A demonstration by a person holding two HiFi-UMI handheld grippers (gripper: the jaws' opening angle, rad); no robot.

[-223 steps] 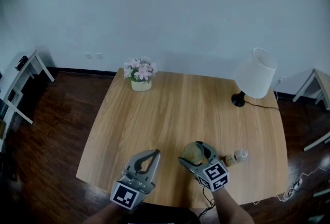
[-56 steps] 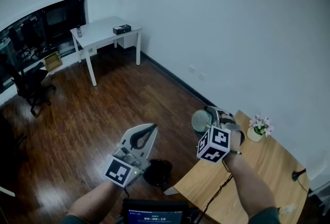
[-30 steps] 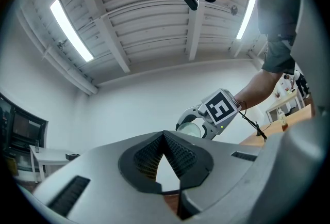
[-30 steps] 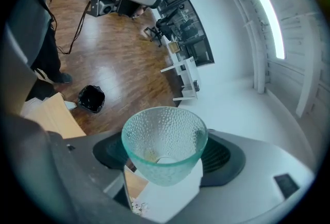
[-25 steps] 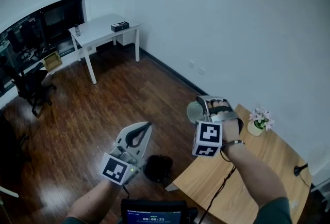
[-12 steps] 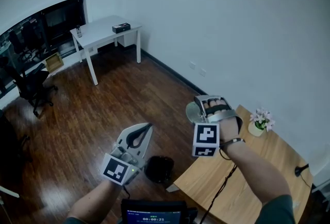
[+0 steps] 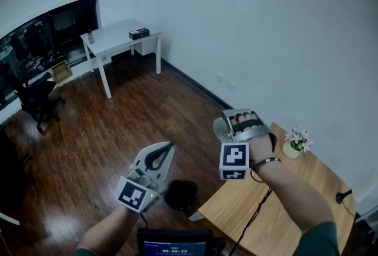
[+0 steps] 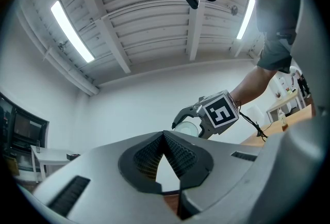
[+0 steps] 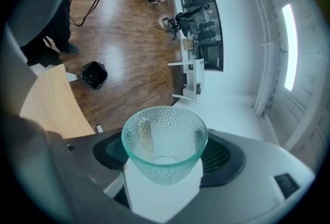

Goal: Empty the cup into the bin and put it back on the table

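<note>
- Head view: grips a glass cup (image 7: 220,129) in the right gripper (image 7: 231,122), raised over the dark wood floor just off the corner of the wooden table (image 7: 283,202). Shows the black bin (image 7: 181,194) on the floor beside that corner, lower in the picture, between the two grippers. Keeps the left gripper (image 7: 159,154) apart from the cup.
- Left gripper view: closed tip to tip, with nothing between. Looks up at the cup in the other claw.
- Right gripper view: spread wide, with both ribbed pads (image 9: 219,156) pressed against the dimpled cup's sides and its mouth facing away along the jaws. Leaves the bin well off, at the upper left.
</note>
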